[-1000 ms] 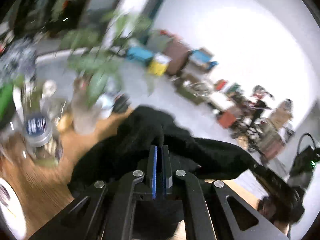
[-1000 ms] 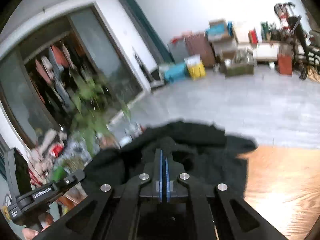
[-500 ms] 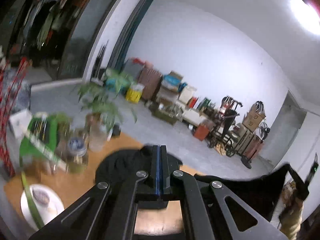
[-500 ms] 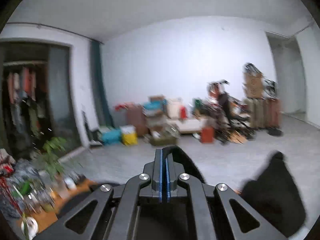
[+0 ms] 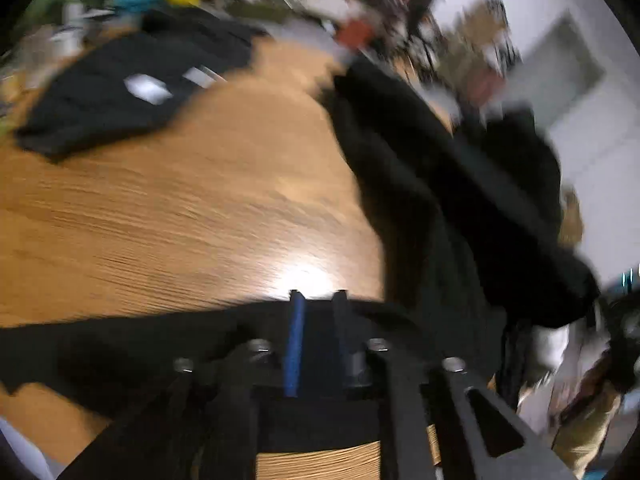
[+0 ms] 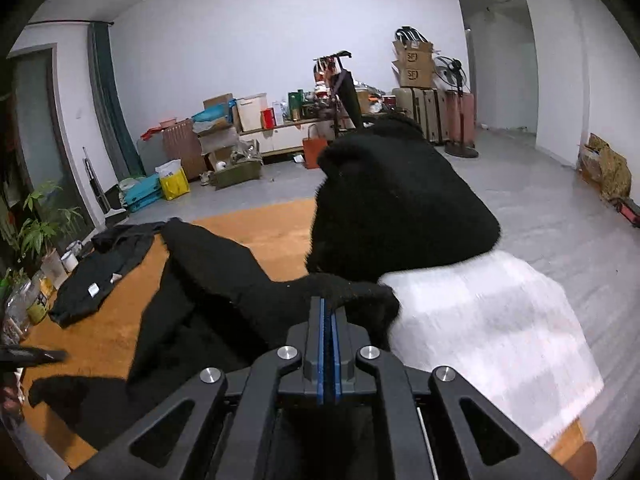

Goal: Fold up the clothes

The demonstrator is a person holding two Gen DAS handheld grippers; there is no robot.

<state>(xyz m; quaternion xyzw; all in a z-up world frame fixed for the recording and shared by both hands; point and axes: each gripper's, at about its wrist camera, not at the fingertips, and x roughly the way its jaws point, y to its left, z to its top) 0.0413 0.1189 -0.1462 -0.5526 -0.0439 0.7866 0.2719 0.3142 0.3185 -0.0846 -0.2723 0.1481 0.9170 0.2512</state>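
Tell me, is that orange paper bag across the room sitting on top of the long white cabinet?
No, the orange paper bag stands on the grey floor in front of the white cabinet.

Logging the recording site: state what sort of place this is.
Probably a lived-in home room doubling as storage: stacked cardboard boxes on suitcases along the white wall, leafy potted plants by the glass door, and a wooden table carrying a flat black garment.
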